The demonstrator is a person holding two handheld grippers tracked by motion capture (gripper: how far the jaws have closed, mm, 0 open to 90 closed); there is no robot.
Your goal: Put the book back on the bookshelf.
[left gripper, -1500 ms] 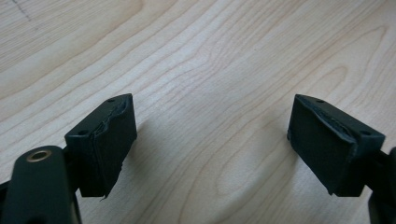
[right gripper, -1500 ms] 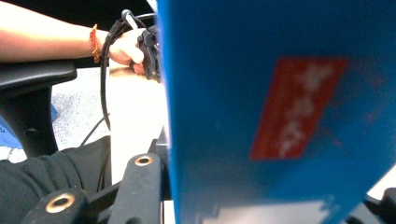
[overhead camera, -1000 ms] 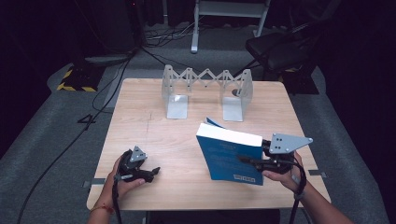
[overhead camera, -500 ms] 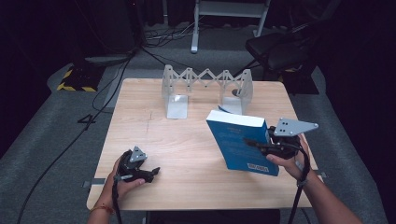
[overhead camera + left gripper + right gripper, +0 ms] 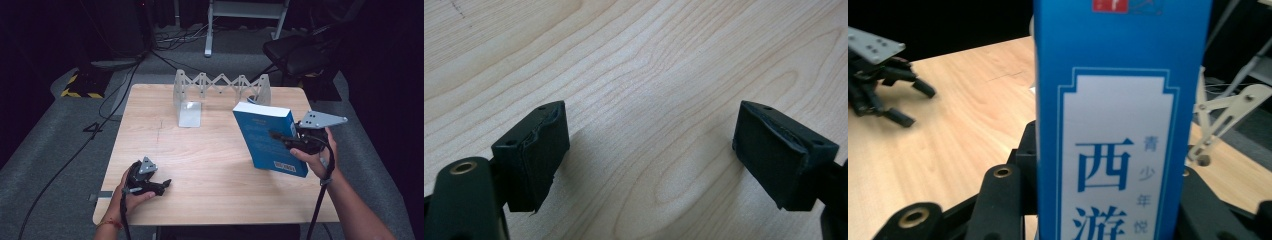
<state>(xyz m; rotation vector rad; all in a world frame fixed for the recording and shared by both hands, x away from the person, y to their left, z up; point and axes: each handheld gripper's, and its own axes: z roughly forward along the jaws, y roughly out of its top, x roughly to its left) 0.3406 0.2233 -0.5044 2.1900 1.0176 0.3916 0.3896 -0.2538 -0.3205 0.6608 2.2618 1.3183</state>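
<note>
A blue book point(image 5: 267, 142) stands tilted above the right half of the wooden table point(image 5: 210, 150), and my right gripper point(image 5: 281, 138) is shut on it from the right side. In the right gripper view its blue spine point(image 5: 1123, 125) with white label and Chinese characters rises between the black jaws of my right gripper point(image 5: 1108, 200). My left gripper point(image 5: 162, 185) rests low at the table's front left, open. In the left gripper view its gripper point(image 5: 656, 150) has both pads point(image 5: 531, 155) wide apart over bare wood.
A grey folding metal book rack point(image 5: 220, 85) with upright end plates stands at the table's far edge, just behind the book. A black chair point(image 5: 300, 50) and cables lie on the floor beyond. The left gripper point(image 5: 893, 95) lies far off across the wood.
My right gripper has carried the book to the right, upward and toward the rack, and the book stands more upright. The left gripper has kept still.
</note>
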